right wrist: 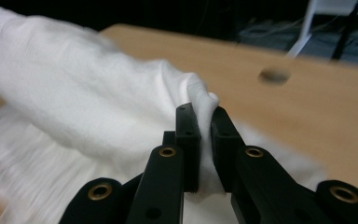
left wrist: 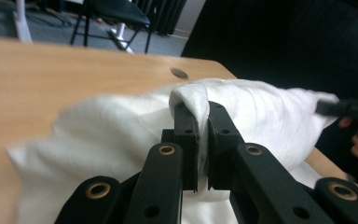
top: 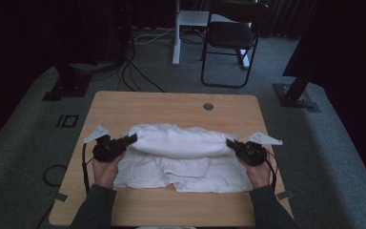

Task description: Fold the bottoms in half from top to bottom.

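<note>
Centre of the high view: a white garment [top: 181,157] lies spread on the wooden table [top: 124,105], its far edge lifted off the wood into a long puffy roll across the middle of the frame. Left gripper [top: 132,139], mid-left, has its jaws pinched tight on the left end of that roll; right gripper [top: 229,143], mid-right, pinched on the right end, so the fabric hangs betw. the two. The near part of the garment lies flat below the roll, w/ a ribbed patch at its middle, just above the person's sleeves at the bottom edge. Left hand [top: 106,169] and right hand [top: 261,172] sit low in the frame, each under its tool, a cable looping down beside each wrist. Left gripper view: the garment [left wrist: 121,135] bunches up centre frame, a fold of cloth squeezed betw. the two black jaws, only a narrow gap, and the table [left wrist: 51,74] runs off to the upper left. Right gripper view: same story, the garment [right wrist: 74,93] sweeps from upper left down to centre, a fold clamped in the narrow gap, cloth at lower left blurred. A round hole [top: 208,106] sits in the table's far side, upper centre-right; a black folding chair [top: 233,38] stands on the grey carpet at top.
</note>
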`<state>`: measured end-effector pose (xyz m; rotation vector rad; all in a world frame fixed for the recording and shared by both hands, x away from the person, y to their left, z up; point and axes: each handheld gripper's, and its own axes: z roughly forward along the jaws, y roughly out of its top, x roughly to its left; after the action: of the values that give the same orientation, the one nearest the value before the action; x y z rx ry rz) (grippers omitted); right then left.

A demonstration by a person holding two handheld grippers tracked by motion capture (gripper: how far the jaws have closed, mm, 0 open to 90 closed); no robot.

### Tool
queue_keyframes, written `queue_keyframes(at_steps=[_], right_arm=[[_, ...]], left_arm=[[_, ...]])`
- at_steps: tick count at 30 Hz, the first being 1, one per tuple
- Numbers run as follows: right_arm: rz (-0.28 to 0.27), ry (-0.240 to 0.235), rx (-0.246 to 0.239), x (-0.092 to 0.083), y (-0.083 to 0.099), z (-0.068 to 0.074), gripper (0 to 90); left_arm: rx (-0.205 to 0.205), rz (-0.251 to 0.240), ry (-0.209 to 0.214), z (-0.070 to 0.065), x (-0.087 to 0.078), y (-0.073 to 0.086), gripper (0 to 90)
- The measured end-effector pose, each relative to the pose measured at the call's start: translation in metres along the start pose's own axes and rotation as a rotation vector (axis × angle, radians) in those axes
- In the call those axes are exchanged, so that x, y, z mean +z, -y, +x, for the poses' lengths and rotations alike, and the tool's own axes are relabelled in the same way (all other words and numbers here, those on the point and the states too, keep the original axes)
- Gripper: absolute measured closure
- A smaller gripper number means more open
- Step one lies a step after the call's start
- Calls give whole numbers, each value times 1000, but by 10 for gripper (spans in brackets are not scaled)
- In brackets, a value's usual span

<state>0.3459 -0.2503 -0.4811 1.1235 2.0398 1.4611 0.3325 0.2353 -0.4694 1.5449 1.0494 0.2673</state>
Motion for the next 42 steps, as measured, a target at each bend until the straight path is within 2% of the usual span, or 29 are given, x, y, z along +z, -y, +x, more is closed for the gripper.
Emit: queue_keyframes(at_steps=[1,2,3,4,5,6,7,8,10,12,13,14,15,16,17,19,20,22,23,26,27,29,31,33,34,37,40,41,42], right_arm=[[0,0,0,0,0,0,846],[20,-4,-4,-1,8,3,844],[57,1,-9,-3,21,6,826],[92,-10,0,-3,27,7,794],[125,-19,8,-3,31,6,717],[135,-19,12,-4,32,7,598],[132,-2,3,-5,30,9,501],[115,22,-2,-7,26,11,455],[65,38,-17,-8,11,18,440],[52,59,-47,-1,-5,27,459],[52,59,-47,-1,-5,27,459],[56,71,-65,6,-12,33,481],[83,91,-92,25,-23,46,505],[104,89,-105,36,-27,51,510],[130,98,-112,48,-29,55,523],[184,113,-119,72,-29,61,525],[198,114,-117,79,-27,61,524],[254,105,-101,90,-20,62,521],[277,103,-99,91,-14,63,521],[300,76,-115,84,-2,68,518],[313,68,-136,79,2,71,520],[319,66,-171,69,9,76,523],[317,67,-187,58,14,79,530],[293,78,-183,48,17,78,537],[280,91,-178,45,19,77,538],[294,133,-167,45,32,71,544],[326,126,-137,50,48,64,544],[334,126,-134,52,52,63,545],[344,131,-147,53,55,63,545]], left_arm=[[0,0,0,0,0,0,848],[-16,33,31,-1,0,13,848],[-20,68,48,-1,1,18,760],[-24,95,43,0,1,20,669],[-21,98,22,-1,1,20,594],[-17,95,11,-1,-1,17,567],[-6,89,-2,-2,-2,12,551],[15,80,-20,-6,-2,4,545],[65,84,-55,-17,4,-9,548],[111,99,-80,-28,16,-20,575],[111,99,-80,-28,16,-20,589],[146,125,-109,-37,33,-27,589],[142,146,-118,-40,44,-28,619],[131,176,-109,-41,54,-28,631],[139,211,-109,-43,67,-25,634],[163,268,-126,-44,84,-16,637],[163,311,-122,-42,93,-8,637],[150,364,-110,-39,98,8,637],[148,378,-105,-38,98,17,638],[161,414,-87,-38,88,34,642],[163,416,-77,-39,83,39,641],[177,410,-72,-41,71,46,636],[192,377,-79,-44,58,51,622],[212,353,-110,-45,49,54,606],[231,352,-143,-46,47,57,605],[279,346,-223,-42,43,71,594],[226,332,-263,-30,42,87,579],[215,349,-262,-27,43,90,578],[213,344,-263,-26,43,92,579]])
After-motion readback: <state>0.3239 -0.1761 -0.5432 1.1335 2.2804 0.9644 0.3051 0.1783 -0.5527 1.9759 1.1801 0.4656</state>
